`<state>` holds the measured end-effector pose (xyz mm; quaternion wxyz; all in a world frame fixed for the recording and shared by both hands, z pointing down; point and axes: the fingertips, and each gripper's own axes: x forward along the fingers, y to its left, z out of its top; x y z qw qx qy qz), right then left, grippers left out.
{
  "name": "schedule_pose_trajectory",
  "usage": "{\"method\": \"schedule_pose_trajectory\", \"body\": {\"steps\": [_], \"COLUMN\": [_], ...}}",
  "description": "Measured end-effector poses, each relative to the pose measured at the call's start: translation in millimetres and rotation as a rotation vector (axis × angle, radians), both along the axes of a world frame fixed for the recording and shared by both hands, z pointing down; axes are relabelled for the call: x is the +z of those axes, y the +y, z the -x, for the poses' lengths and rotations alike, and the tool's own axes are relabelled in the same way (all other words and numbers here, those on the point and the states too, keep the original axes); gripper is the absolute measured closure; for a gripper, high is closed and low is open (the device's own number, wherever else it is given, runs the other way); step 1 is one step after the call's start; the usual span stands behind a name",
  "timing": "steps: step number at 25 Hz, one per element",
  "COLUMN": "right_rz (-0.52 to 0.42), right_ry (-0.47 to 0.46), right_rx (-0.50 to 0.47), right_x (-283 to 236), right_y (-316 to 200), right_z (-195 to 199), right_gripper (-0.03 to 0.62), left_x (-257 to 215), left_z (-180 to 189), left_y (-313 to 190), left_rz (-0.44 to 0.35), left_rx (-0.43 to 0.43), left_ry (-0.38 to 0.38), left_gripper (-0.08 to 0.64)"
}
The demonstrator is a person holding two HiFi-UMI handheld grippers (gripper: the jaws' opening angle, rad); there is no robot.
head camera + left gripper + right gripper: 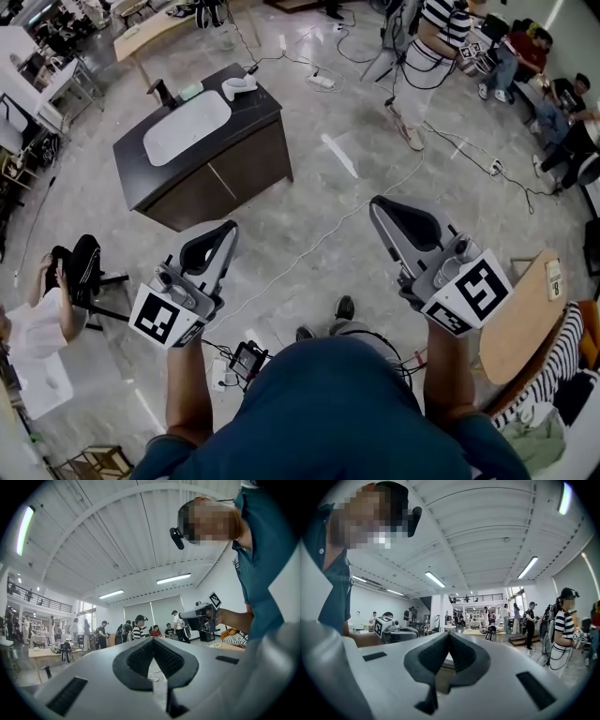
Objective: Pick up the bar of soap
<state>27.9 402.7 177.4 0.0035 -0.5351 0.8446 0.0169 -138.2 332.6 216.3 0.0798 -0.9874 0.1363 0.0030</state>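
2 grippers are held out side by side above a grey tiled floor (309, 202). The left gripper (229, 226) is seen with its jaws brought fully together, tips meeting, and nothing is caught between them. The same is shown for the right gripper (376, 202), whose jaws are likewise pressed closed on nothing. Both are pointed forward and roughly level, toward the open hall.

A dark cabinet (234, 164) with a white basin (186, 127) is set ahead of the grippers and off to the left. On its top, behind the basin, 1 small pale green block is laid. It is probably the bar of soap (190, 91), though it is too small to be told with certainty. It is placed between a black tap (161, 92) and a white curved object (238, 86). The bar of soap is well apart from both grippers, nearer to the left gripper than to the right, and is touched by neither.
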Motion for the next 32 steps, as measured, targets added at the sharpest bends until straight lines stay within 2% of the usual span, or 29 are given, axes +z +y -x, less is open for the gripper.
{"method": "schedule_pose_trajectory", "body": {"steps": [8,20,25,32], "right_rz": [-0.014,-0.027,-0.005,0.008], "right_ry": [-0.013,-0.028,-0.037,-0.027], "right_rx": [-0.070,-0.138,-0.126,-0.089], "right_x": [-2.6,3.3,12.5,10.1], "right_y": [-47.2,-90.9,-115.5,-163.6], "right_z": [-43.7,-116.4,-125.8,-117.5], "right_gripper": [0.578,0.578,0.578,0.578], "left_x": [-4.9,-2.9,5.3,1.7], "left_z": [-39.3,-114.4,-120.1,-118.8], "left_y": [-36.6,-65.3,-89.5,-149.5], "left_rz": [-0.015,-0.036,-0.007,-0.009], "left_rx": [-0.068,-0.109,-0.101,-0.066], "left_ry": [-0.017,-0.045,-0.063,-0.023], "left_gripper": [0.557,0.557,0.557,0.558]}}
